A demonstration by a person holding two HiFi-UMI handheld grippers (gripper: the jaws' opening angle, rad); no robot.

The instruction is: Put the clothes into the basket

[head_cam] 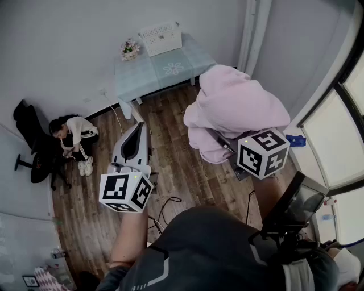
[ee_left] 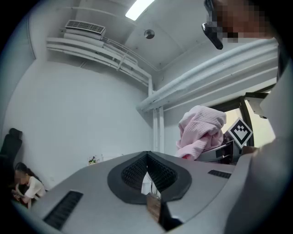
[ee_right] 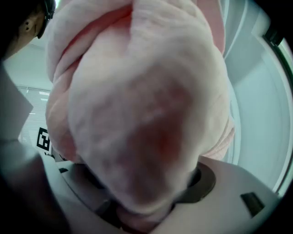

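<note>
light: even, fairly bright indoor | source: ceiling strip lamp (ee_left: 138, 8) in left gripper view, daylight from window (head_cam: 334, 135) | glare: lamp blown out | shadows: soft | blur: pink cloth (ee_right: 137, 114) too close, out of focus, right gripper view | distortion: fisheye bend, dark vignette corners both gripper views

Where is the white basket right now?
The white basket stands top centre in the head view, on the pale table by the wall, right of the flowers.

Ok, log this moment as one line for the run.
right gripper: shut on pink garment, held in air | left gripper: shut, empty | basket: on table
</note>
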